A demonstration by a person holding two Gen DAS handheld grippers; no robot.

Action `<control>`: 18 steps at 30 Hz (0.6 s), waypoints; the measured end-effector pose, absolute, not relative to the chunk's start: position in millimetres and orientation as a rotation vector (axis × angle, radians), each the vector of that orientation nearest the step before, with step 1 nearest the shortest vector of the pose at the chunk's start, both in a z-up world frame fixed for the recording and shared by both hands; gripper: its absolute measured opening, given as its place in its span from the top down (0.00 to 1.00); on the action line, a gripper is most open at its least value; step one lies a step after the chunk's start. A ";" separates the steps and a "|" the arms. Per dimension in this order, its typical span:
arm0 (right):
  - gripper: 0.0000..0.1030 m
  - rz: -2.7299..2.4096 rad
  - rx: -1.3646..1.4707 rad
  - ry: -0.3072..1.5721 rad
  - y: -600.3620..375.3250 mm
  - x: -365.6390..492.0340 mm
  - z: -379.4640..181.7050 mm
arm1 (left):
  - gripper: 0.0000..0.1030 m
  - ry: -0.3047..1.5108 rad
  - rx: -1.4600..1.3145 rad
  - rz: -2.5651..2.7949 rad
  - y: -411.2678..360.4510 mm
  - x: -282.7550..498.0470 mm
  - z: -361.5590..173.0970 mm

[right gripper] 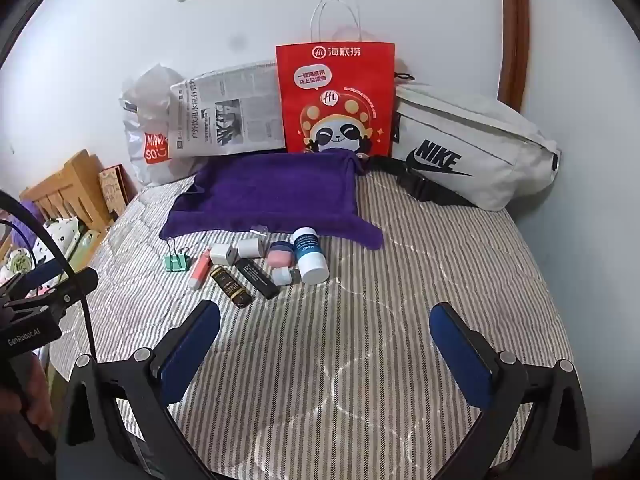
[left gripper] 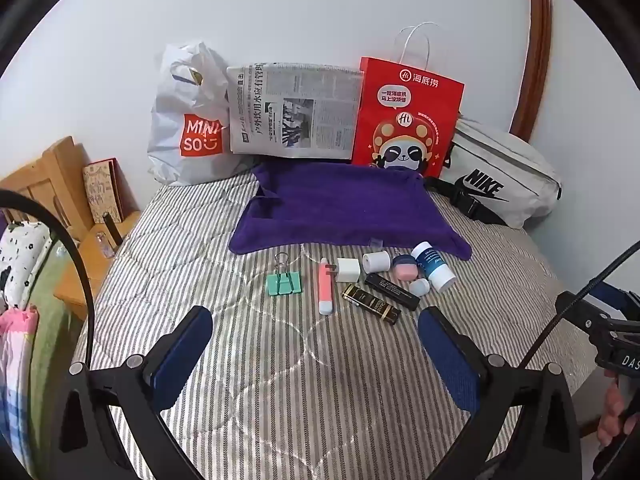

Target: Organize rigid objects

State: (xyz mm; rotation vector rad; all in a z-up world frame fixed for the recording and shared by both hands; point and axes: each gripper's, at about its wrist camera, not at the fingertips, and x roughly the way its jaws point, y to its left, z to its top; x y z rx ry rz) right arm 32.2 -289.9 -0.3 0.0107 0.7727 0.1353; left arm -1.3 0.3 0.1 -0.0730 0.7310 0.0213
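Observation:
Small rigid items lie in a row on the striped bedspread in front of a purple towel (left gripper: pixel 344 208): a green binder clip (left gripper: pixel 284 282), a pink and white tube (left gripper: pixel 325 288), a white charger plug (left gripper: pixel 347 270), a white roll (left gripper: pixel 376 261), a pink jar (left gripper: pixel 405 269), a blue and white bottle (left gripper: pixel 434 266), and two black tubes (left gripper: pixel 371 303) (left gripper: pixel 392 286). My left gripper (left gripper: pixel 314 324) is open and empty, just short of them. My right gripper (right gripper: pixel 326 320) is open and empty, nearer than the bottle (right gripper: pixel 310 255) and clip (right gripper: pixel 176 261).
Against the wall stand a white Miniso bag (left gripper: pixel 192 128), a newspaper (left gripper: pixel 292 112), a red paper bag (left gripper: pixel 408 116) and a white Nike pouch (left gripper: pixel 500 172). A wooden bedside stand (left gripper: pixel 72 208) is at the left. Striped bedspread (right gripper: pixel 440 264) stretches to the right.

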 end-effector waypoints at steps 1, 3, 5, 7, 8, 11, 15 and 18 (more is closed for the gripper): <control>0.00 0.127 -0.018 0.775 -287.9 31.9 -0.5 | 0.00 0.728 -0.076 0.019 -0.2 -2.5 0.4; 0.00 0.124 -0.017 0.775 -288.3 31.7 -0.7 | 0.00 0.724 -0.074 0.017 -0.9 -2.0 -0.5; 0.00 0.120 -0.017 0.777 -289.1 30.8 0.0 | 0.00 0.721 -0.070 0.029 1.9 -2.5 -0.2; 0.00 0.120 -0.014 0.775 -289.5 29.4 1.3 | 0.00 0.721 -0.061 0.035 0.1 -2.8 0.7; 0.00 0.119 -0.013 0.775 -289.5 28.8 1.9 | 0.00 0.718 -0.064 0.033 0.6 -3.4 1.3; 0.00 0.119 -0.014 0.774 -288.8 19.2 5.3 | 0.00 0.726 -0.076 0.022 5.0 -0.5 0.9; 0.00 0.124 -0.007 0.778 -289.9 25.2 3.4 | 0.00 0.728 -0.072 0.026 5.4 0.3 2.1; 0.00 0.126 -0.007 0.775 -288.4 24.1 3.5 | 0.00 0.722 -0.063 0.031 6.1 -1.1 3.4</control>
